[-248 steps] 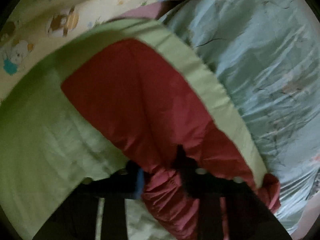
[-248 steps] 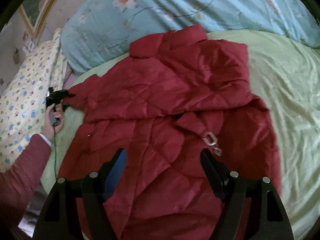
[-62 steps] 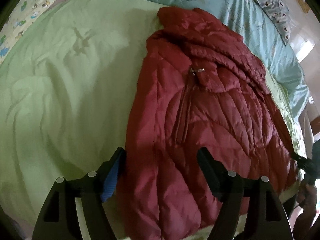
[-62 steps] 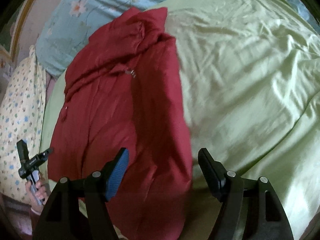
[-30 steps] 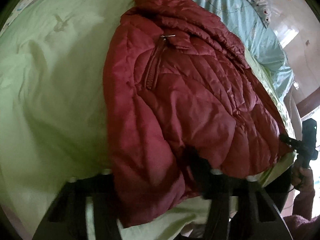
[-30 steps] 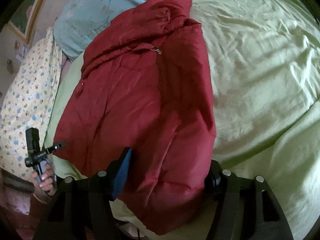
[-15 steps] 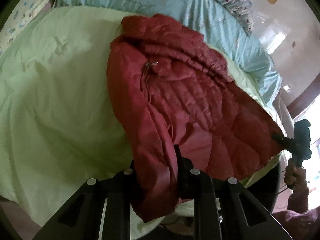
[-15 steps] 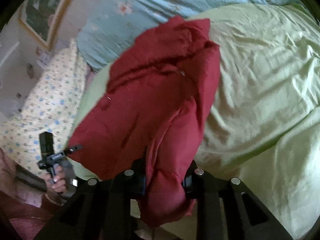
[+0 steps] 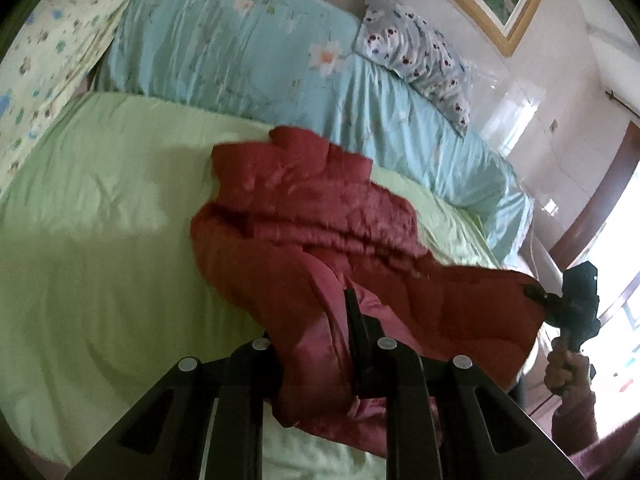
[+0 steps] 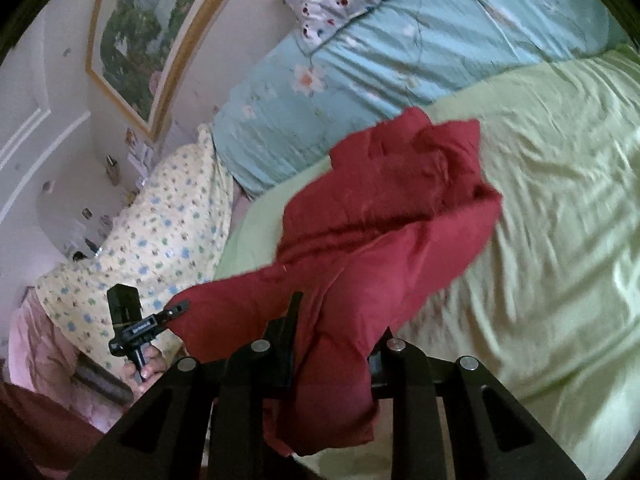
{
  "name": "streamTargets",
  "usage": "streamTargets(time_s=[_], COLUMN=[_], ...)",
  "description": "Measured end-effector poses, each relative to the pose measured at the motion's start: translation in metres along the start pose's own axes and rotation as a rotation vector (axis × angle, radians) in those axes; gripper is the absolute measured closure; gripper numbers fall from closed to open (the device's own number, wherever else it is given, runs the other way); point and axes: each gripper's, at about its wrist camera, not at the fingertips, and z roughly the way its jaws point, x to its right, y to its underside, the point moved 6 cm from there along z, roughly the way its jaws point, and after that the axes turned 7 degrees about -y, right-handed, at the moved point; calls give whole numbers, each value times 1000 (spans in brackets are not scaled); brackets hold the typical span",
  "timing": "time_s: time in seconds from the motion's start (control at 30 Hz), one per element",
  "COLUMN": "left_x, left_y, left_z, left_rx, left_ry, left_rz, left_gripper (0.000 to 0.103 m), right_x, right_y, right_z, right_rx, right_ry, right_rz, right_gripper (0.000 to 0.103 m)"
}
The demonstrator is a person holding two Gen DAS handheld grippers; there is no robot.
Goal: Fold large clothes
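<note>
Two grippers are clamped on the red jacket's (image 9: pixel 320 240) near hem. The left gripper (image 9: pixel 316 336) pinches a bunch of fabric at one corner, jaws nearly together with cloth squeezed between them. The right gripper (image 10: pixel 332 340) does the same at the other corner.

Diff vs a second ago: both sets of jaws stood wide around the hem, now they are closed on it. The jacket lay flat on the green bedspread (image 9: pixel 100 240); now its near half hangs in the air, stretched between the two grippers, with the collar end resting on the bedspread, near the blue floral duvet (image 9: pixel 240 52). Both cameras look higher: the framed picture (image 10: pixel 136 28) on the wall behind the duvet is in view now.

Left hand (image 10: pixel 146 364) is visible on its handle left of the jacket, beside the yellow patterned quilt (image 10: pixel 160 240).
</note>
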Motion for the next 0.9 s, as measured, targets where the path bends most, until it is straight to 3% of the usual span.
streamTargets(time_s=[0.37, 0.9], left_x=[9, 3], left_y=[-74, -190], left_z=[52, 223], left_rx=[87, 28], left_ry=[-49, -191], left_rz=[3, -39], left_gripper=[87, 86], right_x=[20, 119], right_y=[-86, -194], right_z=[27, 112], right_rx=[104, 183], right_ry=[45, 160], right_rz=[2, 142], right_gripper=[82, 81])
